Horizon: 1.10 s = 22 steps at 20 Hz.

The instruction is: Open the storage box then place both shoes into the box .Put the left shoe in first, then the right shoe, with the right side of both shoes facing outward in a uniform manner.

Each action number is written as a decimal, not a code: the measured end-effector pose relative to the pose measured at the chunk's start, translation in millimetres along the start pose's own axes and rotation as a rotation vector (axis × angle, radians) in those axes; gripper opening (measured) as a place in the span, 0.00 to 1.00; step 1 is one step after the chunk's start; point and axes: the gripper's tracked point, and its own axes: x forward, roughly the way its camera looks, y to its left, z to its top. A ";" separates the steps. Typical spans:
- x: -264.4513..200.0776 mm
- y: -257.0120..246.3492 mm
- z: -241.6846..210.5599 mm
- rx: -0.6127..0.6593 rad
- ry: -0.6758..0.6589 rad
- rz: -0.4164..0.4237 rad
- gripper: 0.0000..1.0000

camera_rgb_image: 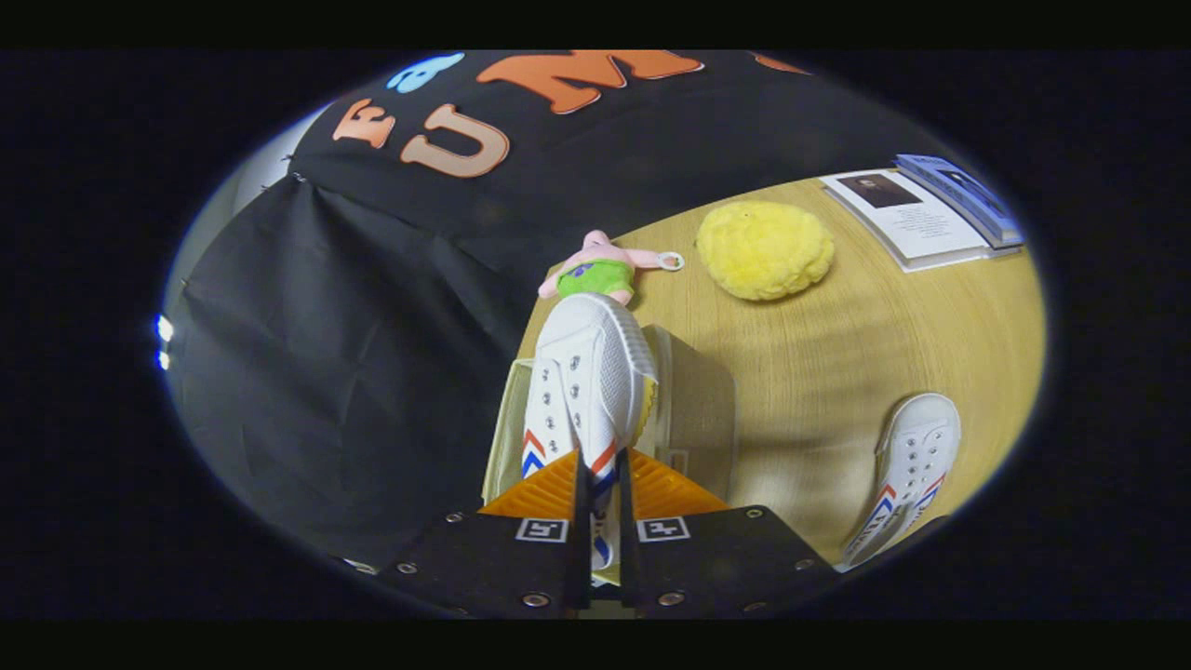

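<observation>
My gripper (596, 489) is shut on a white canvas shoe (586, 381) with red and blue chevrons, pinching its side wall between both fingers. The shoe hangs toe away from me, above the open storage box (693, 409), a pale translucent box at the table's near left edge. The second white shoe (907, 465), with the same stripes, lies on the wooden table (837, 354) to the right of the fingers, toe pointing away.
Beyond the box lie a pink and green plush toy (605, 270) and a fluffy yellow cushion (765, 249). An open booklet (916, 223) and a blue book (963, 195) rest at the far right. Black cloth hangs left of the table.
</observation>
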 end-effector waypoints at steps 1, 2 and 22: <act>4.1 1.5 -3.6 -0.014 0.010 -0.006 0.13; 5.9 4.0 -8.4 -0.030 0.021 -0.010 0.13; 1.2 12.2 -15.8 -0.169 0.042 -0.048 0.60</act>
